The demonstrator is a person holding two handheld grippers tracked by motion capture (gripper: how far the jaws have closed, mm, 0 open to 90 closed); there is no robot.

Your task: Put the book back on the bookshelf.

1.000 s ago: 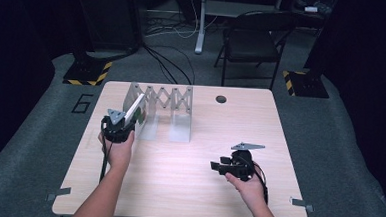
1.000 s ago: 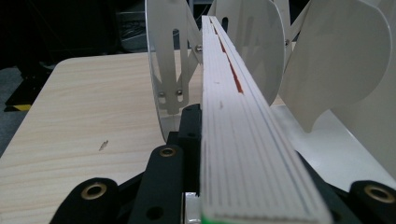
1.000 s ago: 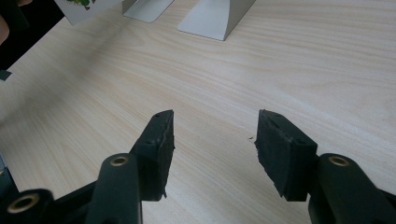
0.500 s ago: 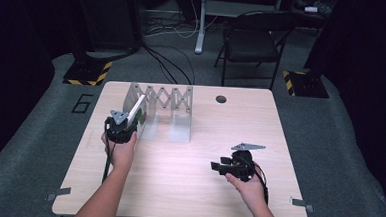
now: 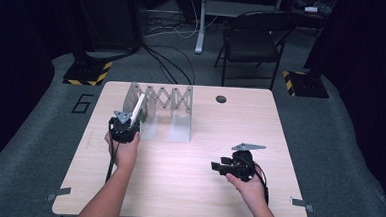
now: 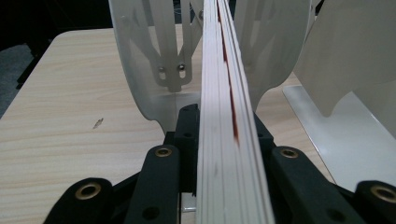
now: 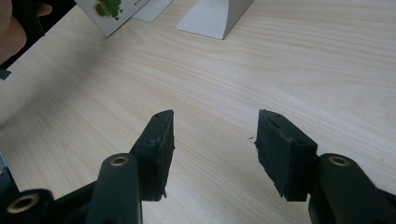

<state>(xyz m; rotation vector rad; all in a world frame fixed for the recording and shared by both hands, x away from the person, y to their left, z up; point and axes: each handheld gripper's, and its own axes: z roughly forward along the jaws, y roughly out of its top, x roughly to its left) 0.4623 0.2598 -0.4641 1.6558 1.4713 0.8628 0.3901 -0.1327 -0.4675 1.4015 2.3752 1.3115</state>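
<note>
A thin white book point(image 5: 139, 107) stands on edge, tilted, in the left end slot of a white accordion file rack point(image 5: 167, 98). My left gripper point(image 5: 130, 120) is shut on the book's near edge. In the left gripper view the book point(image 6: 224, 93) runs up between the jaws of the left gripper point(image 6: 224, 122), and the rack's plates point(image 6: 159, 60) rise on both sides. Those jaws have just been opening a little, with the book still between them. My right gripper point(image 5: 217, 166) rests on the table at the right, pointing left. In its own view the right gripper point(image 7: 215, 135) is open over bare wood.
The wooden table point(image 5: 187, 188) has a dark round hole point(image 5: 221, 99) near its far edge. A black folding chair point(image 5: 255, 36) and cables stand on the floor beyond. The right gripper view catches the book's cover point(image 7: 109, 13) and the rack's foot point(image 7: 215, 16).
The left gripper has edged slightly right toward the rack with the book in it. The right gripper has stayed where it was.
</note>
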